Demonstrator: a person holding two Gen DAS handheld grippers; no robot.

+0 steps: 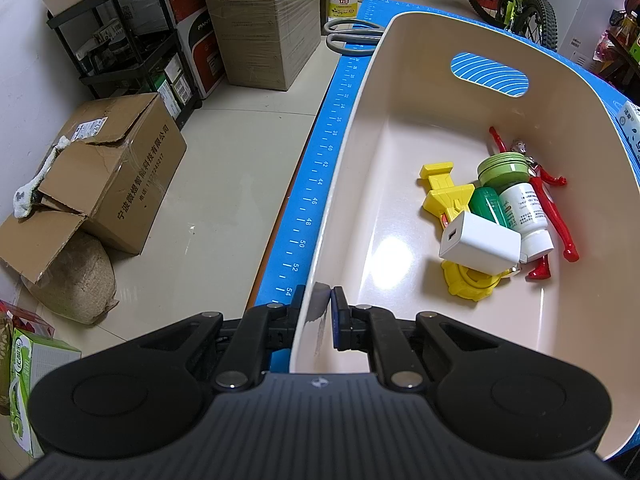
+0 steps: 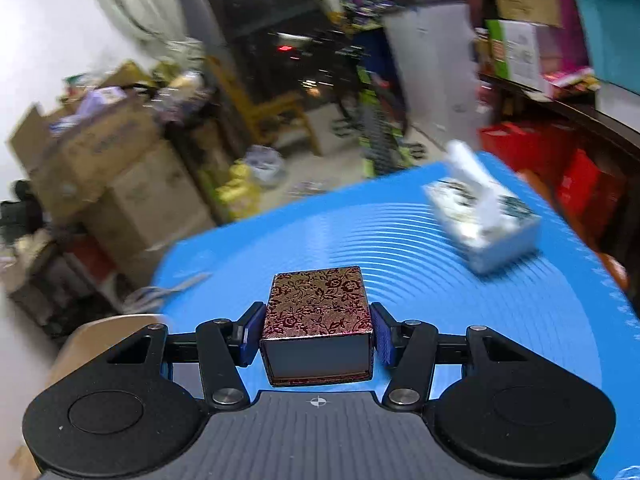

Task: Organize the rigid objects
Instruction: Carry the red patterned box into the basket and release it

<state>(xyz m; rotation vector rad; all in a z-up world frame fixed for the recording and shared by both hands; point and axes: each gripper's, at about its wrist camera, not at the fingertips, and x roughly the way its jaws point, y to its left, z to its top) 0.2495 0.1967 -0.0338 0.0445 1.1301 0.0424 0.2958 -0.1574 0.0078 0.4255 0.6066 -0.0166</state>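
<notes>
My left gripper [image 1: 320, 316] is shut on the near rim of a cream plastic bin [image 1: 372, 112] standing on the blue mat [image 1: 320, 168]. Inside the bin lie a white charger [image 1: 480, 242], a yellow toy [image 1: 444, 194], a green-lidded jar [image 1: 504, 168], a white bottle [image 1: 528, 216], a small green bottle [image 1: 486, 204] and a red figure [image 1: 554, 208]. My right gripper [image 2: 316, 330] is shut on a small box with a dark red floral pattern [image 2: 318, 304], held above the blue mat [image 2: 360, 232]. The right wrist view is blurred by motion.
A tissue box [image 2: 484, 224] sits on the mat at the far right. Grey-handled scissors [image 1: 352, 36] lie at the mat's far left edge. Cardboard boxes [image 1: 116, 168], a black shelf [image 1: 132, 40] and a bicycle [image 1: 516, 0] stand on the floor around the table.
</notes>
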